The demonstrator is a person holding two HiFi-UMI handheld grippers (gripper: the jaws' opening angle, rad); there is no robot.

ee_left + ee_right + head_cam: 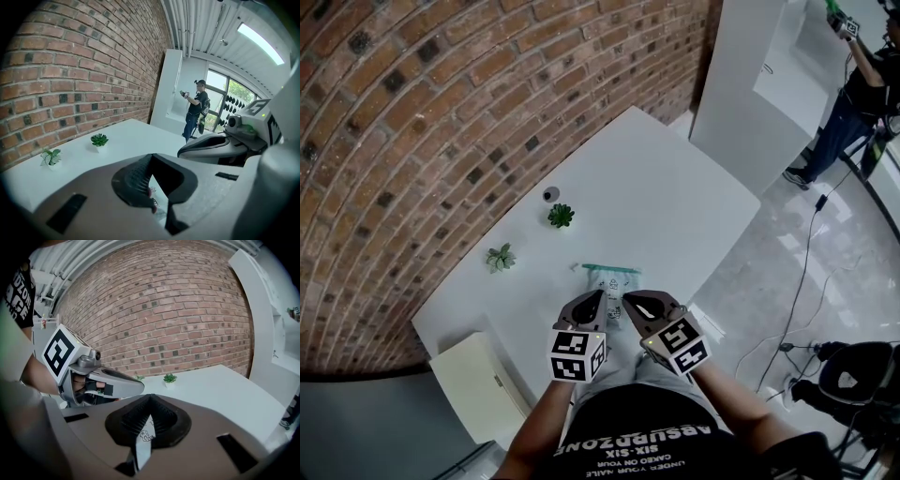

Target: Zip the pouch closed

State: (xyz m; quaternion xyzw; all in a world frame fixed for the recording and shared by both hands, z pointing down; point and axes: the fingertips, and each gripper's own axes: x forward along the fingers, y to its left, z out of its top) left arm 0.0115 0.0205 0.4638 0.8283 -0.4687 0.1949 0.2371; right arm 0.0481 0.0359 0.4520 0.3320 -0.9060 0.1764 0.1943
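White tabletop (pixel 661 183). Standing on it, near the far side: dark green potted plant (pixel 561 217), paler potted plant (pixel 500 257), small grey round object (pixel 550 194). Pouch (pixel 611 277) towards near edge; contact with tabletop unclear.

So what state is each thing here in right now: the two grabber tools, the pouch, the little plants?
Left gripper: shut on the pouch.
Right gripper: shut on the pouch too.
Pouch: held at its near end by both grippers; whether its zip is closed cannot be told.
Darker plant: upright on the table.
Paler plant: upright on the table.
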